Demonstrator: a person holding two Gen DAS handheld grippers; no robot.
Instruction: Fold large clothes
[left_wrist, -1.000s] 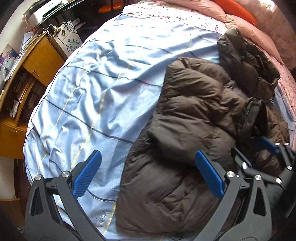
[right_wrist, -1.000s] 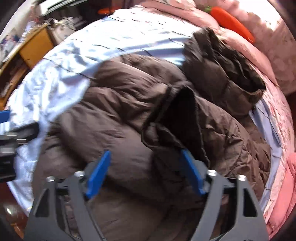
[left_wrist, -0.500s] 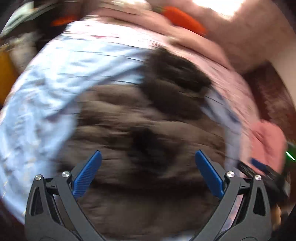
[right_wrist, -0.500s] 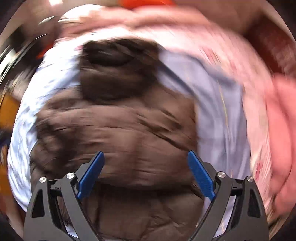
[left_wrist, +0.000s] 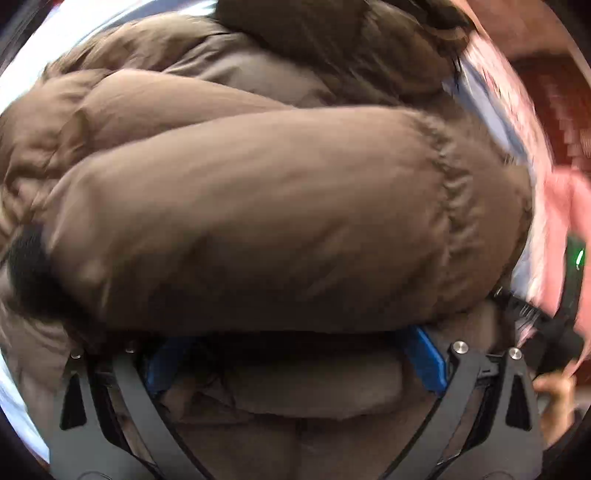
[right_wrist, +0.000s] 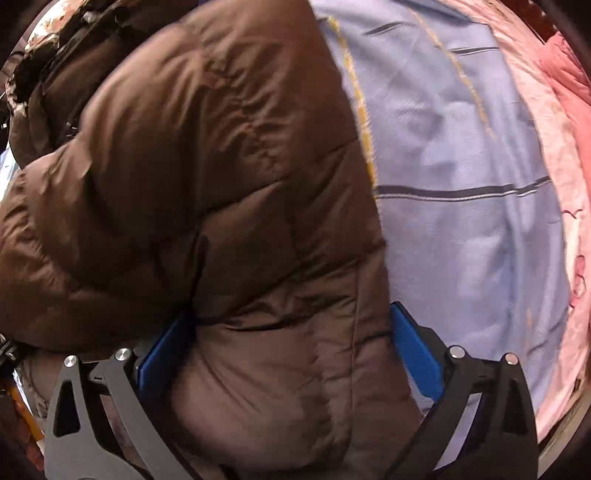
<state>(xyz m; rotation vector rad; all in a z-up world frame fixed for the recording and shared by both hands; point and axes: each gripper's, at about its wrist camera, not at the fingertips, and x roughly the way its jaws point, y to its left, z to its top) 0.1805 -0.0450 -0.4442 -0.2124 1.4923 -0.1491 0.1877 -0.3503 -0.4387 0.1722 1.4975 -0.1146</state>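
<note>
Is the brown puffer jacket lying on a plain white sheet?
No, the brown puffer jacket lies on a light blue sheet with dark stripes.

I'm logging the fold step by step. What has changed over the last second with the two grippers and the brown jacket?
Both grippers came down from above the bed onto the brown puffer jacket. The left gripper now has padded fabric bulging between its wide-spread fingers; the right gripper straddles the jacket's edge beside the blue sheet. Neither has closed. The jacket still lies on the sheet.
</note>
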